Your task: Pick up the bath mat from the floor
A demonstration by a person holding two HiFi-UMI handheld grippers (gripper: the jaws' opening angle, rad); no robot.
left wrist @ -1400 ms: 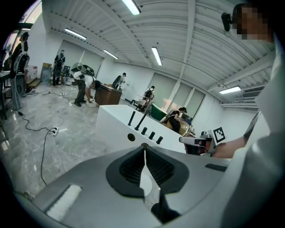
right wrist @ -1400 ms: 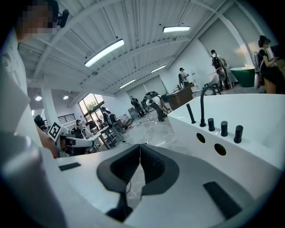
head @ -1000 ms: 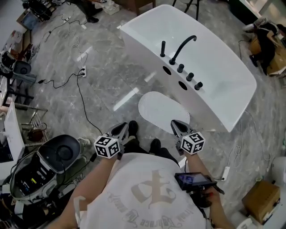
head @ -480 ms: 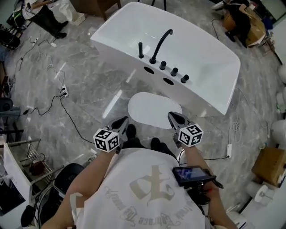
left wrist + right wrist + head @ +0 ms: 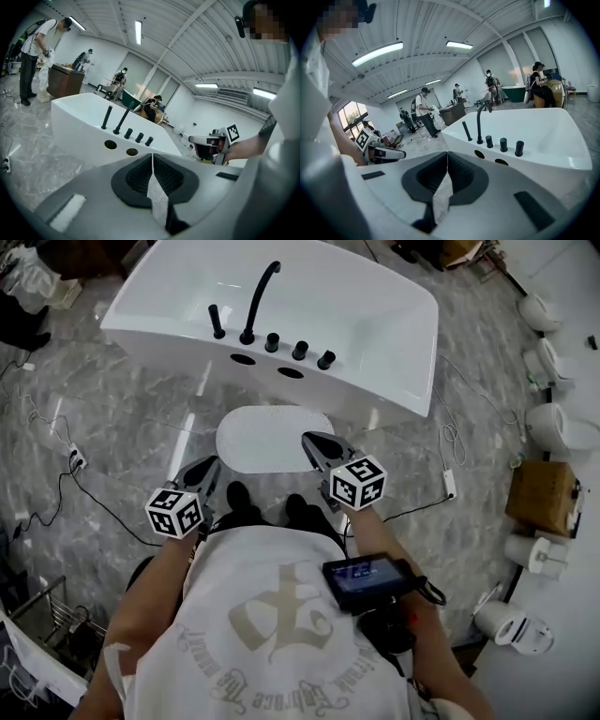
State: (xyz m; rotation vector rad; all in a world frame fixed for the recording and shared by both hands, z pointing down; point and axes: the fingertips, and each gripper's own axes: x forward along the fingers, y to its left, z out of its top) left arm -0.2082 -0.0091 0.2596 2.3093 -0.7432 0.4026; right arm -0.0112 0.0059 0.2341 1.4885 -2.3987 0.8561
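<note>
Lying flat on the glossy grey marbled floor (image 5: 122, 427), the white oval bath mat (image 5: 274, 439) is placed just beside the near wall of the white glossy bathtub (image 5: 375, 399). The mat is found below the tub's row of black knobs (image 5: 300, 351), between the tub and the person's black shoes (image 5: 239, 495). Its long axis runs left to right in the head view, parallel to the tub's near wall, so that its rounded ends point along the tub. Its surface looks matt against the shiny floor, and its outline is a smooth, stretched oval.

A slim black curved spout (image 5: 261, 296) is mounted on the tub's deck next to the short round knobs.

The left gripper (image 5: 211, 463) is held off the mat's left end, on the side away from the tub. The right gripper (image 5: 307, 439) is seen over the mat's right edge; whether the mat is touched cannot be told. In both gripper views the ribbed black pads are pressed together, with nothing between them.

The mat is seen in the head view alone. In the gripper views the tub's wall and spout are seen from low down, and a ribbed ceiling with strip lights and standing people are shown beyond the tub.
</note>
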